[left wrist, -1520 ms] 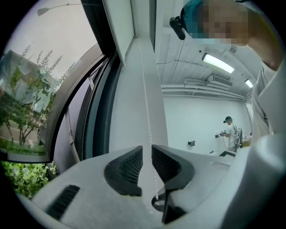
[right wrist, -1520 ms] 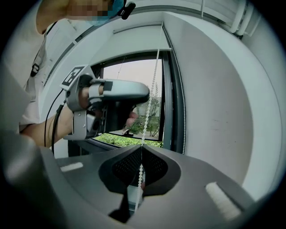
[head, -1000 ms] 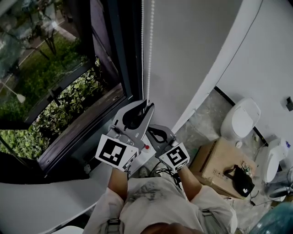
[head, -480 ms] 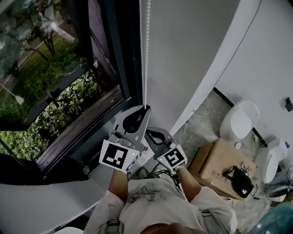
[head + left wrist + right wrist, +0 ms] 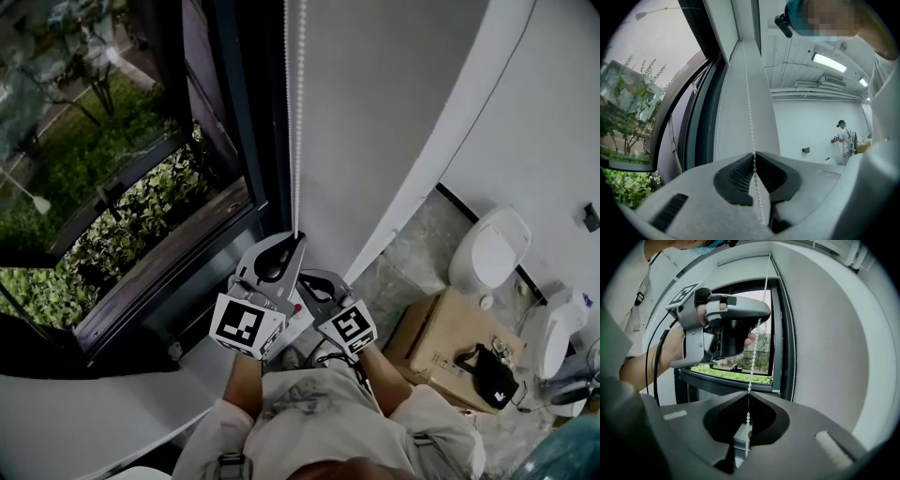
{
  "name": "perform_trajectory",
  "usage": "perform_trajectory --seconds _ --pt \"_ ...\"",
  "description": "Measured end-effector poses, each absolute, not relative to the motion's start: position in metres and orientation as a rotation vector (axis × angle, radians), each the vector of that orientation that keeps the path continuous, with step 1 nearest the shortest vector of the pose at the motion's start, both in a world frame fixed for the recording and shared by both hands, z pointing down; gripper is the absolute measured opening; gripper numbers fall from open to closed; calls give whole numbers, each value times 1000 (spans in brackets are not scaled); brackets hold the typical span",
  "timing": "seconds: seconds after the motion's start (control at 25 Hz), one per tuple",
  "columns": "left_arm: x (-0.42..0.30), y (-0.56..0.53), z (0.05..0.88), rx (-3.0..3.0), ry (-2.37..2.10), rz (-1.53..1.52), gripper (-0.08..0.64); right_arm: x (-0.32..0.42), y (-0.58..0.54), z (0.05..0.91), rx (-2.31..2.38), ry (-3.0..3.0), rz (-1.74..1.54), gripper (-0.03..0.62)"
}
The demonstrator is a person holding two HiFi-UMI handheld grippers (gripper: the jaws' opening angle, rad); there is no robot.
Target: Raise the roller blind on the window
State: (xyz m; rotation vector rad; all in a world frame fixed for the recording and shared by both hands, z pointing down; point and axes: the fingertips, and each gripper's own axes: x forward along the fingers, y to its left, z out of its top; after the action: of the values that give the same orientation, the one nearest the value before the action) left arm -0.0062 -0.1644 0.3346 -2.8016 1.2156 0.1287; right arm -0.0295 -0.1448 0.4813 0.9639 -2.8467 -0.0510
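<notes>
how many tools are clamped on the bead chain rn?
2. The left tool is shut on the bead chain, higher up. The right tool is shut on it just below the left one.

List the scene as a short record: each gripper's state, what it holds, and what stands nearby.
left gripper: shut on the bead chain
right gripper: shut on the bead chain too, lower down than the left gripper
bead chain: hangs straight down beside the window
window: greenery outside
floor at the person's right: toilet, cardboard box, black bag by the box
</notes>
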Motion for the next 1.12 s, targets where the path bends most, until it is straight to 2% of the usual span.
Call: perform_trajectory --seconds 1.12 --pt "-6 -151 422 -2958 1272 -13 21 -24 -129 567 926 -2721 125 14"
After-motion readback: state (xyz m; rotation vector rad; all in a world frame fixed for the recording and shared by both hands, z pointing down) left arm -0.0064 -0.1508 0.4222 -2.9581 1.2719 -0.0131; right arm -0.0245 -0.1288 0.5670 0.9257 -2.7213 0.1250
